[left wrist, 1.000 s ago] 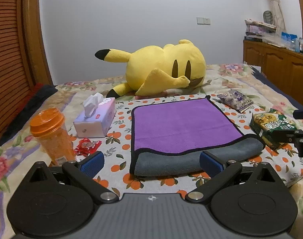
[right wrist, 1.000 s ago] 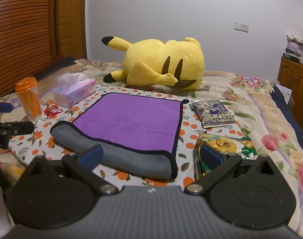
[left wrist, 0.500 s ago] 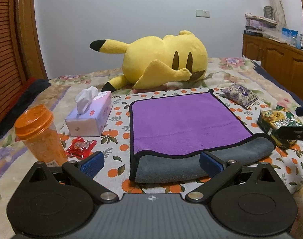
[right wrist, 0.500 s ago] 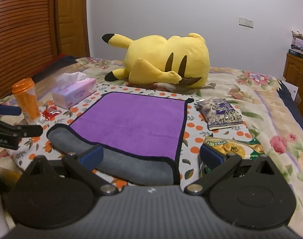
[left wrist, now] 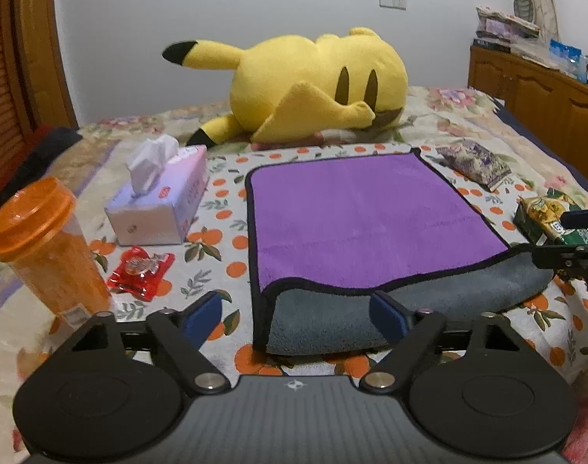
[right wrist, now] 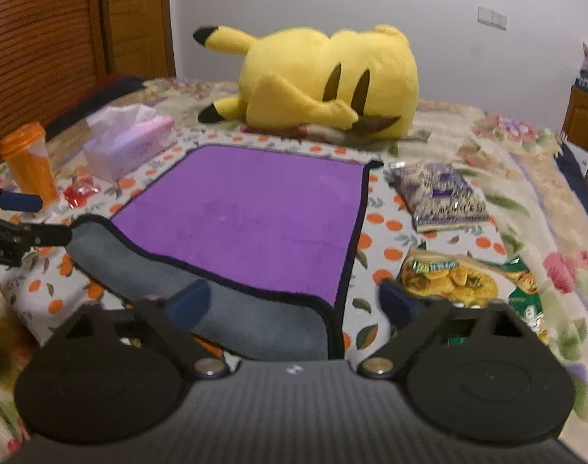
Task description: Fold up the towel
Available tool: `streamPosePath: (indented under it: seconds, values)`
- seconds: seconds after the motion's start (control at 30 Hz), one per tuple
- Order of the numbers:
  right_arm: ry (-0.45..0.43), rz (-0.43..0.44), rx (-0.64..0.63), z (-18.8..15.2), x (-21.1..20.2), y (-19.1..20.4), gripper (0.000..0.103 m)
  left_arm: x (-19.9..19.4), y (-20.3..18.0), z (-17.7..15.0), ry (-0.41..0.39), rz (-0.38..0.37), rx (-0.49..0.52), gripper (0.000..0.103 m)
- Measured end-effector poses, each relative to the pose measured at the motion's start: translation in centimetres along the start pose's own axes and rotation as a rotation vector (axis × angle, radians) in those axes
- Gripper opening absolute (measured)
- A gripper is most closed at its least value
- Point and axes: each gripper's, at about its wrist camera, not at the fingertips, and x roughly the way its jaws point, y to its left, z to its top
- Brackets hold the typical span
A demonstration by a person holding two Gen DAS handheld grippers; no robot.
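Note:
A towel [left wrist: 363, 212], purple on top with a grey underside and black trim, lies on the bed, its near edge folded over so the grey shows. It also shows in the right wrist view [right wrist: 255, 208]. My left gripper [left wrist: 294, 315] is open and empty, just short of the towel's near left corner. My right gripper [right wrist: 294, 301] is open and empty, over the near right corner. Each gripper shows at the edge of the other's view: the right one [left wrist: 572, 243], the left one [right wrist: 19, 220].
A yellow plush toy [left wrist: 313, 85] lies behind the towel. A tissue box [left wrist: 158, 201], an orange bottle [left wrist: 42, 247] and a red wrapper [left wrist: 141, 272] are on the left. Two snack bags [right wrist: 441, 197] [right wrist: 464, 282] lie on the right. A wooden cabinet [left wrist: 545, 92] stands at far right.
Both grippers have moved forward and down toward the towel's near edge, so the towel looks larger. The jaws have stayed open. The towel has not moved.

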Motion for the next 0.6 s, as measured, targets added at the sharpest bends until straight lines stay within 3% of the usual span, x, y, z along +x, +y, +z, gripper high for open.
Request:
streamPosePath:
  seconds: [0.23, 0.47, 0.53, 0.6]
  values:
    - [0.066, 0.001, 0.023, -0.4, 1.6, -0.8, 0.087, 1.3, 0.2, 0.4, 0.017, -0.036, -0.012, 0.07]
    - [0.113, 0.023, 0.083, -0.6, 2.6, -2.1, 0.079, 2.6, 1.0, 0.3, 0.047, -0.045, -0.028, 0.062]
    - [0.121, 0.03, 0.088, -0.7, 2.7, -2.2, 0.078, 2.9, 1.3, 0.3, 0.055, -0.049, -0.036, 0.058]
    - [0.13, 0.041, 0.091, -0.7, 2.8, -2.1, 0.076, 3.0, 1.5, 0.2, 0.063, -0.055, -0.046, 0.047]
